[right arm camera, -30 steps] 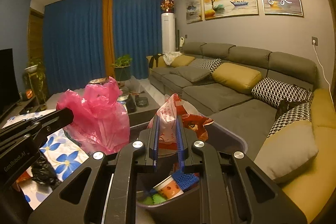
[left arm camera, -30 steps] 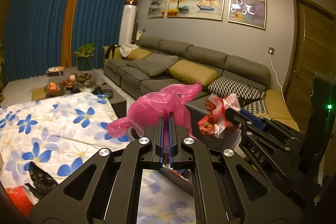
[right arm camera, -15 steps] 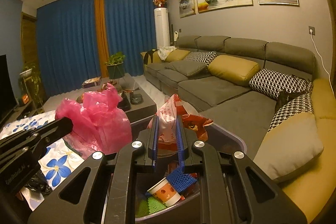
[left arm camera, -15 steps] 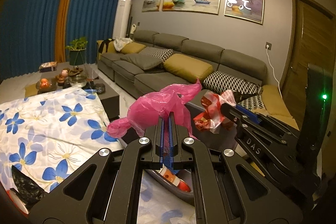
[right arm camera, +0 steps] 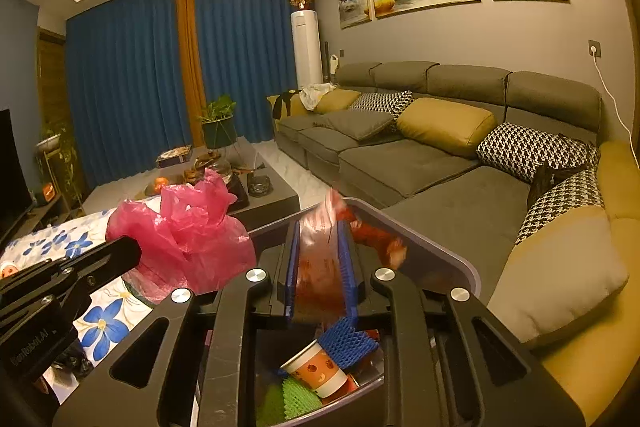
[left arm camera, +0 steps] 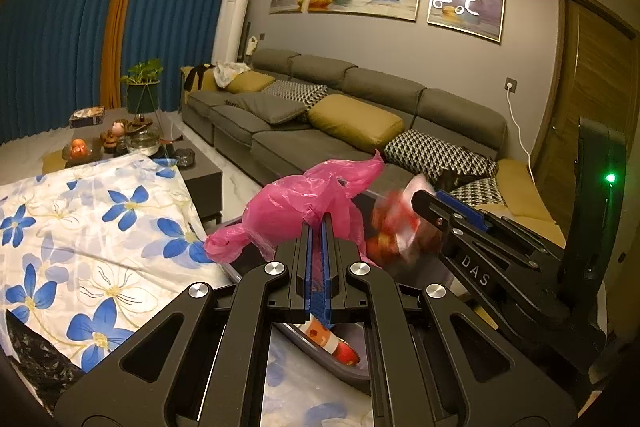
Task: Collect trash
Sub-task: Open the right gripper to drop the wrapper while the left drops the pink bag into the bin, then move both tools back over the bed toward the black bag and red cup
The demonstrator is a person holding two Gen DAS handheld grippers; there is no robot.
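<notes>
The left gripper [left arm camera: 316, 227] has its jaws pressed almost together on a crumpled pink plastic bag [left arm camera: 304, 211], which billows out ahead of and to the left of the tips; the right gripper [right arm camera: 320, 235] has its jaws parted only by the thickness of a red and white wrapper [right arm camera: 320, 247] caught between them, the wrapper blurred, so whether it is firmly pinched or slipping free I cannot say for sure. Both pieces of trash hang directly over the grey bin [right arm camera: 448, 247], whose rim runs under and beyond the right jaws; in the left wrist view the same bin [left arm camera: 320, 359] lies just below and ahead of the left jaws, so the drop for either piece is straight down rather than forward. The right gripper sits more squarely over the bin's mouth and looks the nearer to a clean release; the pink bag overhangs the bin's left rim toward the desk, so it may need carrying a little to the right before it is let go.

Inside the bin lie a paper cup [right arm camera: 316, 373] on its side, a blue foam net [right arm camera: 348, 341] and a green foam net [right arm camera: 300, 401]. The desk carries a floral cloth [left arm camera: 92, 227], with a black plastic bag [left arm camera: 36, 359] at its near left corner, apparently not yet collected. Nothing stands between the jaws and the bin; the two grippers are close beside each other, so one could brush the other's load as the jaws open.
</notes>
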